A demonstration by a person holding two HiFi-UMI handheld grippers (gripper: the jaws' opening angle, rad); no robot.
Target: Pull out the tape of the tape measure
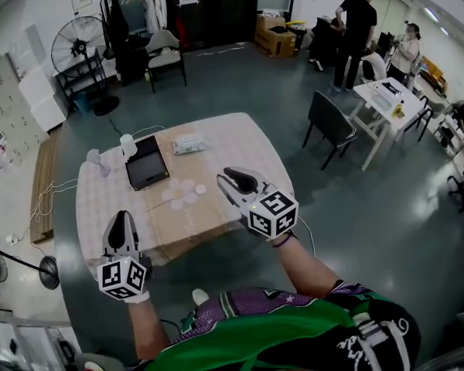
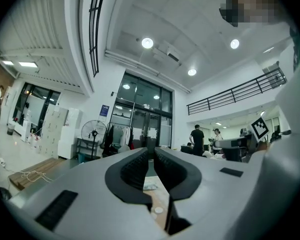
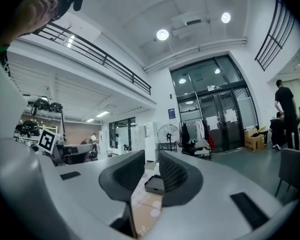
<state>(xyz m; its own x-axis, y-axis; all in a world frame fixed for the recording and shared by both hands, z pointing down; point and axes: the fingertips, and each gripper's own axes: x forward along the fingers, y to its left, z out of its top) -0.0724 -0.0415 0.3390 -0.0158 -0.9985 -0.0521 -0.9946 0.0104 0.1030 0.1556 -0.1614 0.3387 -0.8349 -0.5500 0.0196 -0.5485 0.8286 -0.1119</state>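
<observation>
Left gripper (image 1: 122, 218) fingers stand a narrow slit apart, empty; right gripper (image 1: 232, 178) fingers stand wider apart, empty; both point level at the bench's (image 1: 216, 134) near edge; no tape measure can be made out there. Any pull likely needs the case clamped and the tab drawn straight.

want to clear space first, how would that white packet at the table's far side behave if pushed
The white packet looks soft and crinkled, so it would probably dent rather than stay stiff. It lies flat on the tablecloth, so it likely slides rather than rolls or tips.
</observation>
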